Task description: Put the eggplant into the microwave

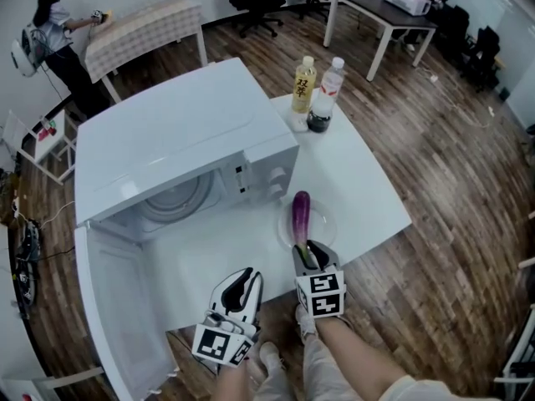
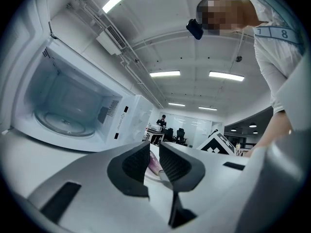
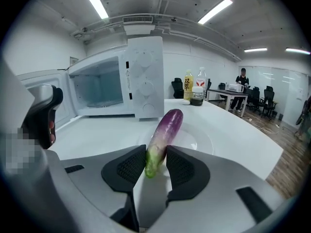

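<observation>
A purple eggplant (image 1: 300,211) with a green stem end lies on a clear glass plate (image 1: 328,224) on the white table, in front of the microwave's control panel. My right gripper (image 1: 305,253) is shut on its stem end; in the right gripper view both pads touch the eggplant (image 3: 165,130), which still rests on the plate (image 3: 204,140). The white microwave (image 1: 184,132) stands to the left with its door (image 1: 117,307) swung wide and its cavity (image 2: 73,106) showing a glass turntable. My left gripper (image 1: 244,281) hovers near the table's front edge, jaws a narrow gap apart, nothing between them.
Two bottles (image 1: 304,83) (image 1: 330,86) and a small dark bowl (image 1: 318,122) stand at the table's far corner. The open door juts out past the table's front left. A person stands at a far table (image 1: 150,23); office chairs and desks lie beyond.
</observation>
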### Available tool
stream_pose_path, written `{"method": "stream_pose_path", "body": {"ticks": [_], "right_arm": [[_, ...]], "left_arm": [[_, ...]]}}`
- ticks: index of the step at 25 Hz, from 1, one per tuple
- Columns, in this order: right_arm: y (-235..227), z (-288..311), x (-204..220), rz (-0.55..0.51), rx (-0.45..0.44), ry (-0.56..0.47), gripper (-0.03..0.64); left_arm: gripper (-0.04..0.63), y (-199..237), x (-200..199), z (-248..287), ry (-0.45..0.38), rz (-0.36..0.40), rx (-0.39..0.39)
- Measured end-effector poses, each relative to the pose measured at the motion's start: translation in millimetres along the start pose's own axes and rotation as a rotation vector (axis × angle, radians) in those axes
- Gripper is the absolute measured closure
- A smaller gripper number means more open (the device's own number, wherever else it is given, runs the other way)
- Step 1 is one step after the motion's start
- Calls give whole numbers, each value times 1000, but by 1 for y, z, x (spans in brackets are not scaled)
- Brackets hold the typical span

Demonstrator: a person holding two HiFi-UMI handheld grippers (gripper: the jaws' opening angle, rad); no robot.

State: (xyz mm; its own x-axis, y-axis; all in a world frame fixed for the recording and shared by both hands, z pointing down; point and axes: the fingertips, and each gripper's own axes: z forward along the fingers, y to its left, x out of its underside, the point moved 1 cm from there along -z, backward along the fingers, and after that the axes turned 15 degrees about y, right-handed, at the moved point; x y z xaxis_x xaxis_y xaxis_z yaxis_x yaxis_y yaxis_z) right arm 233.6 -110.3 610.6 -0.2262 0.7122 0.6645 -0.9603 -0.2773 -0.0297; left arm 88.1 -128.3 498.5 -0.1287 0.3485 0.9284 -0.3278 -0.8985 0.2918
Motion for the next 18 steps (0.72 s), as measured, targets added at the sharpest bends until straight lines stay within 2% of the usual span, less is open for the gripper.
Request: {"method": "stream_pose_path", "body": {"ticks": [4, 14, 18], "right_arm": [[0, -9, 3, -31, -24, -20, 469], [30, -33, 6, -199, -118, -76, 476], [57, -47, 0, -309, -169, -122, 477]], "left_arm": [[546, -1, -4, -9, -15, -1, -3], [546, 12, 3, -38, -19, -30, -47], [546, 15, 2, -51, -34, -34, -64]]}}
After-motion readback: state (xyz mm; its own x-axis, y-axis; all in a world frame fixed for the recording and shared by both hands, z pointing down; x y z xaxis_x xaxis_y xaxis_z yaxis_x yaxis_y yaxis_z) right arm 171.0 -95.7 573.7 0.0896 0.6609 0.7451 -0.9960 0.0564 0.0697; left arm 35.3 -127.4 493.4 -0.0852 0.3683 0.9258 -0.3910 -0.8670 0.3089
